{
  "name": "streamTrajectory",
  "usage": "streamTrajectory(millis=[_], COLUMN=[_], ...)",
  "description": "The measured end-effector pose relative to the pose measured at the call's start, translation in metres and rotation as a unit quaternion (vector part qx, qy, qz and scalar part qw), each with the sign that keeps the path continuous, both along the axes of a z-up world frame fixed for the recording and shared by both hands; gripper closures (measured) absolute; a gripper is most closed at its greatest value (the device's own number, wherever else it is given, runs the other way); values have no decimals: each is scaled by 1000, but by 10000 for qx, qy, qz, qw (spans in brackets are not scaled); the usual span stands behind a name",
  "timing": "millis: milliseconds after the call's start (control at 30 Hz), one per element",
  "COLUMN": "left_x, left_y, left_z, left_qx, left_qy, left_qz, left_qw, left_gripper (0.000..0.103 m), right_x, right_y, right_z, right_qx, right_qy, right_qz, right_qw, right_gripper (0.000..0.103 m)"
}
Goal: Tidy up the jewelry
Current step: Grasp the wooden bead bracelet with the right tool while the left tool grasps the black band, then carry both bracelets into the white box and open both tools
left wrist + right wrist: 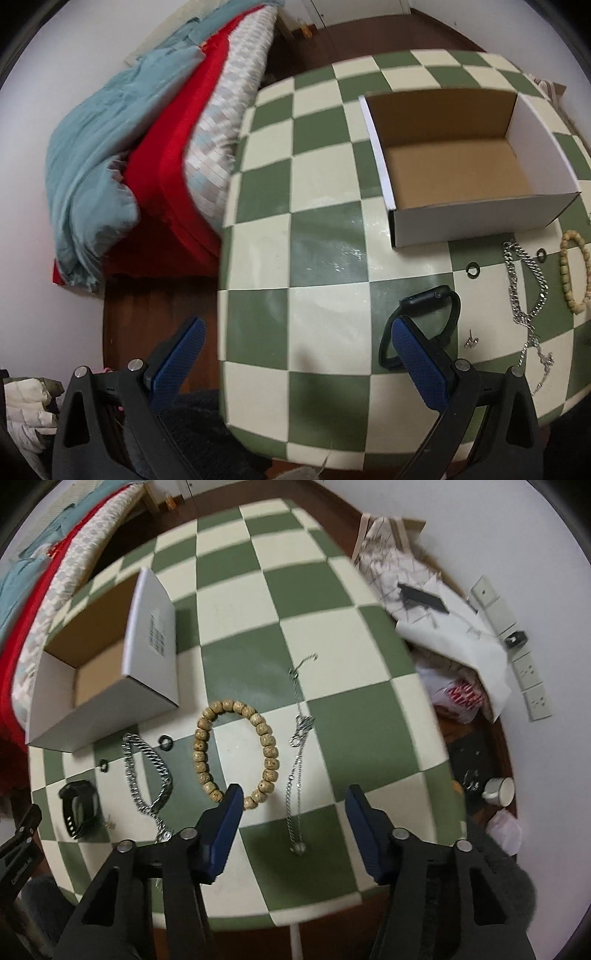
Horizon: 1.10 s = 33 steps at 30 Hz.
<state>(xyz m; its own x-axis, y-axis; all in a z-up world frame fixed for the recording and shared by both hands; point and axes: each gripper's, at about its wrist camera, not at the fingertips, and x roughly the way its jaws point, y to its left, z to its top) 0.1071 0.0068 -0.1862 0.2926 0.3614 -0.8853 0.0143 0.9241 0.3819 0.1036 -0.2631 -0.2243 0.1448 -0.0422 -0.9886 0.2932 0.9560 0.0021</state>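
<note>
Checkered green-and-cream table [240, 602] stands beside a bed [166, 155] piled with blue and red covers. Left to right on it: open cardboard box [92, 672], empty; black watch [79, 808]; two small dark rings [166, 741]; heavy silver chain [147, 771]; beaded bracelet [234, 751]; thin chain [299, 753]. Left gripper [295, 362] hangs over the near edge, fingers spread wide, empty, right finger just in front of the watch. Right gripper [293, 823] is likewise wide open, empty, straddling the thin chain's lower end.
</note>
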Motion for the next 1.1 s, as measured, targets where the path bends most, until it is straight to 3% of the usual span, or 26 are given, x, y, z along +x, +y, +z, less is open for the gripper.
streamTrajectory(millis=[100,233,333,400,467,500,533,800,1100], left_x=[6,11,12,12,12,11,9,-3,-9], left_y=[3,5,2,1,0,0,-1,-10,-14], left_z=[-17,-33,-40,-45,-53,-51,-51,-39,13], left_qx=[-252,-614,-788,-943,-1095,-1225,-1274,-1225,-1474], left_qy=[220,528,571,642,810,752,726,473,33], left_qz=[55,171,115,84,120,112,118,100,-38], left_qw=[9994,9966,9952,9934,9906,9896,9891,9913,9891], left_gripper=[6,28,31,53,83,88,96,102,102], right_x=[4,4,6,6,7,8,9,-1,-4], right_y=[3,7,12,14,19,22,24,28,36], right_z=[-20,-32,-31,-30,-29,-29,-29,-10,66], right_qx=[41,53,-69,-73,-103,-119,-128,371,699], right_qy=[147,204,161,99,26,14,8,-261,-978], right_qz=[-36,-30,45,63,149,201,251,167,337], right_qw=[9999,9998,9998,9999,9998,9997,9996,9988,9922], right_gripper=[54,60,62,67,78,89,93,94,94])
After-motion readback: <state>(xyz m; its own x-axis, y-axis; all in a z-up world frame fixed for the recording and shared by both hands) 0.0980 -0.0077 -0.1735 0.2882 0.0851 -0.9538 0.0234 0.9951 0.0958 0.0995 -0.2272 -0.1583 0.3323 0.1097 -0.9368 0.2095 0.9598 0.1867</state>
